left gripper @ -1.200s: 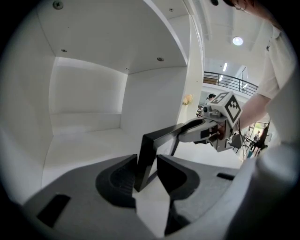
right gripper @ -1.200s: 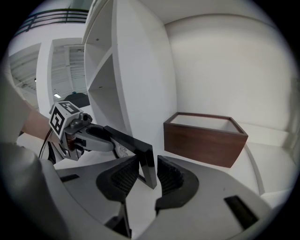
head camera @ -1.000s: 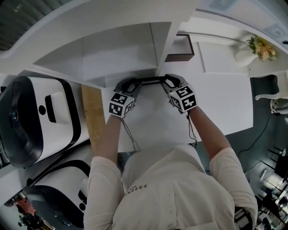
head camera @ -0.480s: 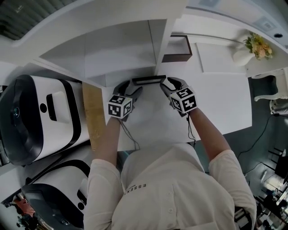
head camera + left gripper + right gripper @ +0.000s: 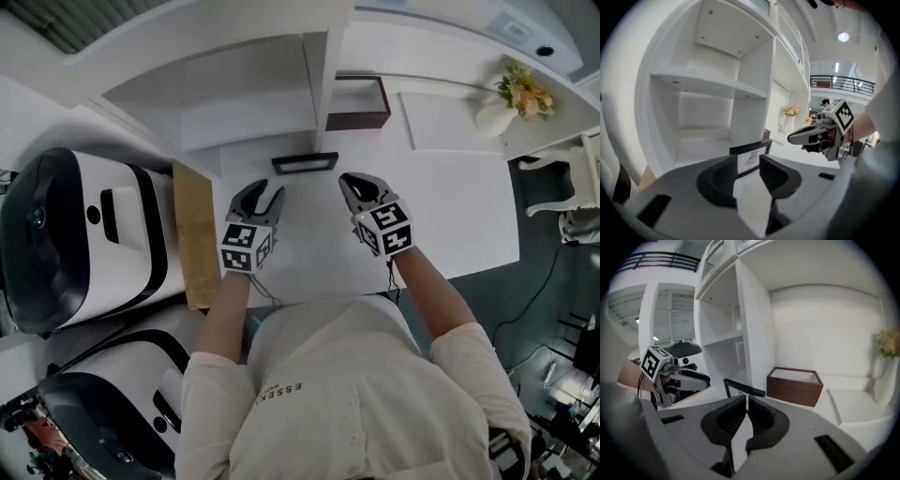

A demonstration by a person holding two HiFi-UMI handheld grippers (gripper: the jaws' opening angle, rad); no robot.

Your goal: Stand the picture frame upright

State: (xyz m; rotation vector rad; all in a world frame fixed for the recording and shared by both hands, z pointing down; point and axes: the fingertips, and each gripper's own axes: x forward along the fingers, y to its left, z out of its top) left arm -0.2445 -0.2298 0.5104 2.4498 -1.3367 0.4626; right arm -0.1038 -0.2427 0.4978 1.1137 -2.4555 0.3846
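The black picture frame (image 5: 305, 163) stands upright on the white table (image 5: 459, 206), just in front of the shelf unit's divider. In the left gripper view the frame (image 5: 751, 157) shows a small drawing on white paper. My left gripper (image 5: 262, 192) hangs a short way in front of it; its jaws are closing with nothing between them. My right gripper (image 5: 354, 181) is to the frame's right and nearer me, jaws closing to a thin slit, holding nothing. Neither touches the frame (image 5: 740, 386). Each gripper view also catches the other: the right gripper (image 5: 806, 136), the left gripper (image 5: 701, 377).
A brown open box (image 5: 356, 103) sits behind and right of the frame, against the shelf unit (image 5: 244, 94). A vase of flowers (image 5: 511, 98) stands at the far right. A wooden board (image 5: 192, 234) borders the table's left side, with large white-and-black machines (image 5: 75, 234) beyond it.
Both grippers let go of the frame's ends and drew back toward me. The frame now stands by itself. Both sets of jaws have narrowed after release.
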